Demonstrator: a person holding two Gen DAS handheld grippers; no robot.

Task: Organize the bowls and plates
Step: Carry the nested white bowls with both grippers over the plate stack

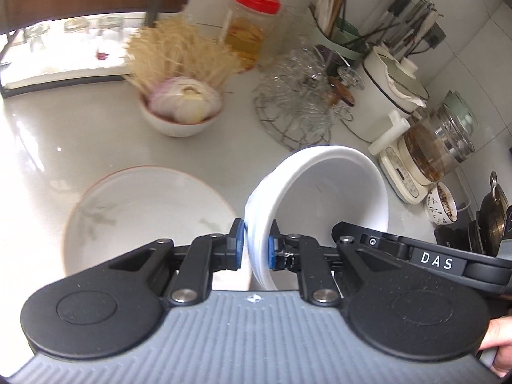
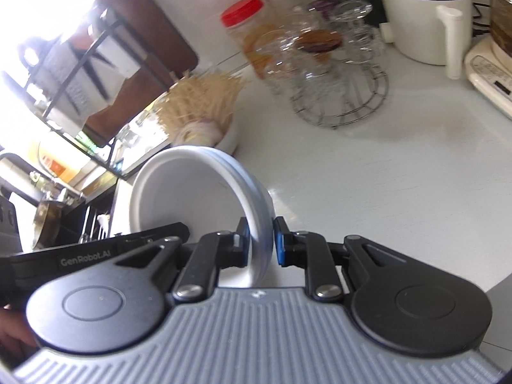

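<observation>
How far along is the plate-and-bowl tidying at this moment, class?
Done: nothing visibly stacked yet. In hand: the white bowl is lifted off the counter, tilted on edge, with the left gripper and the right gripper each clamping its rim between the jaws. Left: the large plate lies alone on the counter, and the carried bowl needs setting down.

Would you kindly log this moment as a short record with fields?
left claw: shut on white bowl rim
right claw: shut on the same bowl's opposite rim
bowl pose: tilted, lifted off counter
plate: flat on counter, left of bowl
behind: onion bowl, red-lidded jar, glass rack
</observation>
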